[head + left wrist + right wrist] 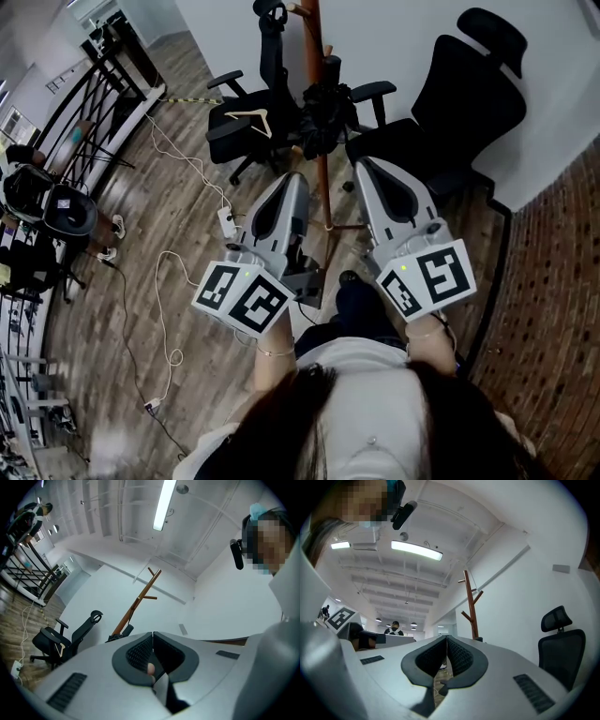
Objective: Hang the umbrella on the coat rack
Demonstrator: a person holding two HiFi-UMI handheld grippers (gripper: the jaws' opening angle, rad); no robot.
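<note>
A black folded umbrella (323, 117) hangs in a bundle on the brown wooden coat rack (312, 42), between two office chairs. Both grippers are held low in front of the person and point towards the rack's base. My left gripper (296, 178) is shut with nothing in it and stays short of the pole. My right gripper (359, 167) is also shut and empty, just right of the pole. In the left gripper view the jaws (151, 634) meet at their tips, with the rack (140, 597) and the dark umbrella (119, 632) beyond. The right gripper view shows the closed jaws (446, 637) below the rack (471, 609).
A black office chair (246, 112) left of the rack carries a wooden hanger (251, 120) on its seat. A taller black chair (469, 103) stands to the right. White cables and a power strip (227, 222) lie on the wood floor. A railing (98, 94) runs along the left.
</note>
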